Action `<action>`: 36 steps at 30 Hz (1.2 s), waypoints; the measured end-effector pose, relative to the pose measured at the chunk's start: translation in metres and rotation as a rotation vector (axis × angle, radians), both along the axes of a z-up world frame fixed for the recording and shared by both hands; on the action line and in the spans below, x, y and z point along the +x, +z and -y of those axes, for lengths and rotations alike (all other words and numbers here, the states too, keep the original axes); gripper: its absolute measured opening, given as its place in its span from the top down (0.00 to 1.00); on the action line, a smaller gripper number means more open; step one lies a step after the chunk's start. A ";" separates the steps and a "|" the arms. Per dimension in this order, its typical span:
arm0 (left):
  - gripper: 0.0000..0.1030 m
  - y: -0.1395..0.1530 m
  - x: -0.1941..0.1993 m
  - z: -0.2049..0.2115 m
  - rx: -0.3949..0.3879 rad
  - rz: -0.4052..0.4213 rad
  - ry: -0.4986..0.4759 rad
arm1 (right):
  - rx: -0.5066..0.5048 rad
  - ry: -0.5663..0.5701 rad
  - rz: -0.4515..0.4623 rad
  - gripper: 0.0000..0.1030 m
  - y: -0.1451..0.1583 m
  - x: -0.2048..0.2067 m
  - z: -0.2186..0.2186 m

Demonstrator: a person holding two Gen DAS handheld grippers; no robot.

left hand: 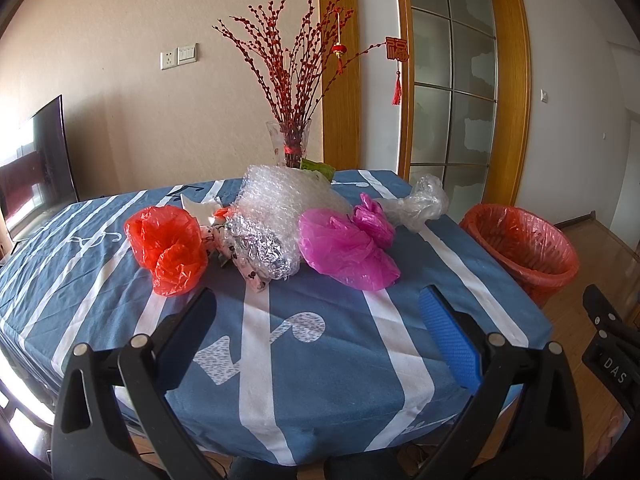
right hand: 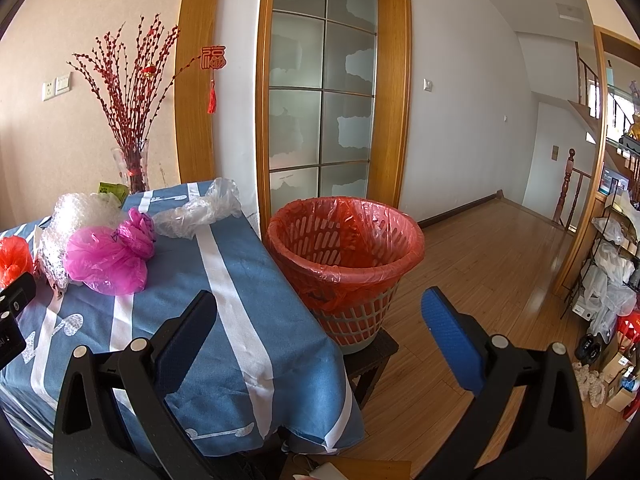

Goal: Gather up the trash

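Crumpled trash lies across the blue striped tablecloth (left hand: 280, 344): a red plastic bag (left hand: 168, 248), a silver foil wrapper (left hand: 260, 248), bubble wrap (left hand: 288, 196), a pink bag (left hand: 348, 248) and a clear bag (left hand: 420, 204). The pink bag (right hand: 108, 256) and clear bag (right hand: 200, 212) show in the right wrist view too. A basket bin with a red liner (right hand: 344, 256) stands on a dark stool beside the table's right edge. My left gripper (left hand: 318, 302) is open, short of the pile. My right gripper (right hand: 318, 306) is open, in front of the bin.
A glass vase of red branches (left hand: 290, 144) stands at the table's far edge, with a green packet (left hand: 318, 168) beside it. A dark TV screen (left hand: 36, 164) is at the left. Wooden floor (right hand: 500, 264) stretches right of the bin, and a cluttered shelf rack (right hand: 612, 264) lines the far right.
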State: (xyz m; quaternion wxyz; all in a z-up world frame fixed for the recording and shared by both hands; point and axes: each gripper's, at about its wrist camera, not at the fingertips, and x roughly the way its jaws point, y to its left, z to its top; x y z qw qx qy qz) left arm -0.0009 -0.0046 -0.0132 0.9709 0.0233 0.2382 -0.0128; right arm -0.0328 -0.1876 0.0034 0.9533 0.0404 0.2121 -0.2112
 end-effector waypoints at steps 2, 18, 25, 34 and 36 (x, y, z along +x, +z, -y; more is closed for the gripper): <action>0.04 0.000 -0.002 0.001 0.000 0.000 0.000 | -0.001 0.000 0.000 0.02 0.001 0.000 -0.001; 0.04 -0.001 0.002 0.001 -0.001 -0.011 0.001 | 0.007 0.016 0.002 0.02 0.001 0.003 0.001; 0.04 -0.006 0.012 -0.013 -0.021 -0.036 0.036 | 0.072 0.092 0.001 0.02 0.002 0.027 -0.008; 0.04 -0.011 0.035 -0.046 -0.043 -0.057 0.130 | 0.124 0.216 -0.036 0.11 0.008 0.089 -0.021; 0.04 -0.010 0.043 -0.054 -0.051 -0.057 0.137 | 0.138 0.232 -0.057 0.23 0.009 0.111 -0.022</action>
